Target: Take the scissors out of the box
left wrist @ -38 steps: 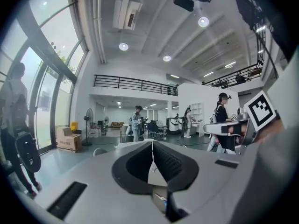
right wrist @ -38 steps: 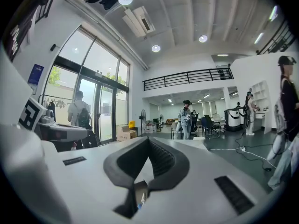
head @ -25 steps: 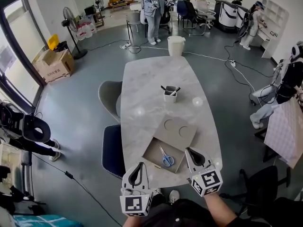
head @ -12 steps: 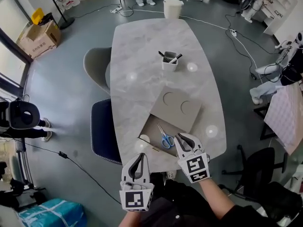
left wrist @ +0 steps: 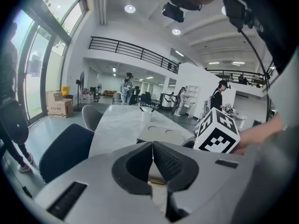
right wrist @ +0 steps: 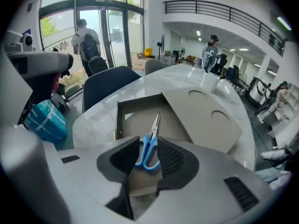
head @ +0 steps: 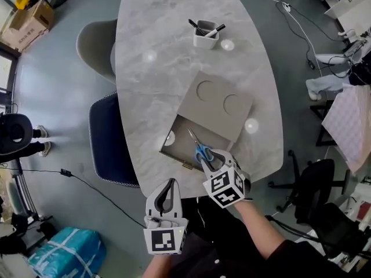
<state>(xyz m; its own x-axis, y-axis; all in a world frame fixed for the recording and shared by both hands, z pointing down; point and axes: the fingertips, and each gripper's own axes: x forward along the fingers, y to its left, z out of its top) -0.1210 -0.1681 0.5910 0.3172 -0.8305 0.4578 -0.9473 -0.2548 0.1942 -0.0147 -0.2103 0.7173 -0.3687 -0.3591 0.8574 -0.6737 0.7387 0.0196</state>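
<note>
Head view shows us the scissors [head: 200, 150] lying in the open box [head: 177, 139], with our right gripper [head: 215, 155] just above their blue handles. Left gripper view: our left gripper [left wrist: 152, 149] is closed and empty. Right gripper view: its jaws, just opened wide, frame the handles without touching them. We judge this the reach; next we lower and close.

A pale marble table [head: 168, 51] stands on a grey floor [head: 52, 97], a dark blue chair [head: 107, 141] and a grey chair [head: 93, 42] tucked along one side — tall windows [left wrist: 46, 50], a railed balcony [left wrist: 131, 50] and round ceiling lights [left wrist: 130, 8] beyond.
</note>
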